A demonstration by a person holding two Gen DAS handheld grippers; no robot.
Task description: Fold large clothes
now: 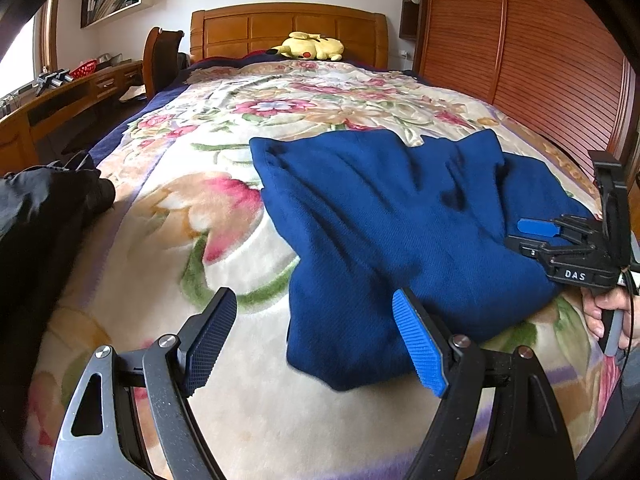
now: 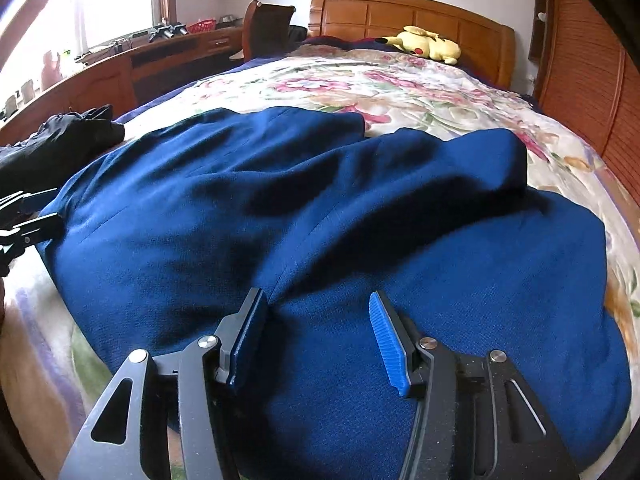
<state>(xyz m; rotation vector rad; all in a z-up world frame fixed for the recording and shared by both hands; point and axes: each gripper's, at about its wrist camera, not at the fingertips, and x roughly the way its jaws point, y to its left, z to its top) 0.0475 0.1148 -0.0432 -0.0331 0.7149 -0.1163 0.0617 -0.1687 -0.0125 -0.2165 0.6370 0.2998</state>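
Observation:
A large dark blue garment point(image 1: 384, 224) lies partly folded and wrinkled on the floral bedspread point(image 1: 224, 216). My left gripper point(image 1: 316, 340) is open and empty, just above the garment's near left corner. My right gripper point(image 2: 316, 336) is open and empty, low over the garment's point(image 2: 320, 208) near right part. It also shows in the left wrist view point(image 1: 560, 236) at the garment's right edge, held by a hand. The left gripper's tips point(image 2: 24, 224) show at the left edge of the right wrist view.
A black garment point(image 1: 44, 200) lies at the bed's left edge. A yellow plush toy point(image 1: 312, 46) rests by the wooden headboard point(image 1: 288, 24). A wooden desk point(image 1: 60, 100) and chair point(image 1: 162, 56) stand left. A slatted wooden wardrobe point(image 1: 540, 60) runs along the right.

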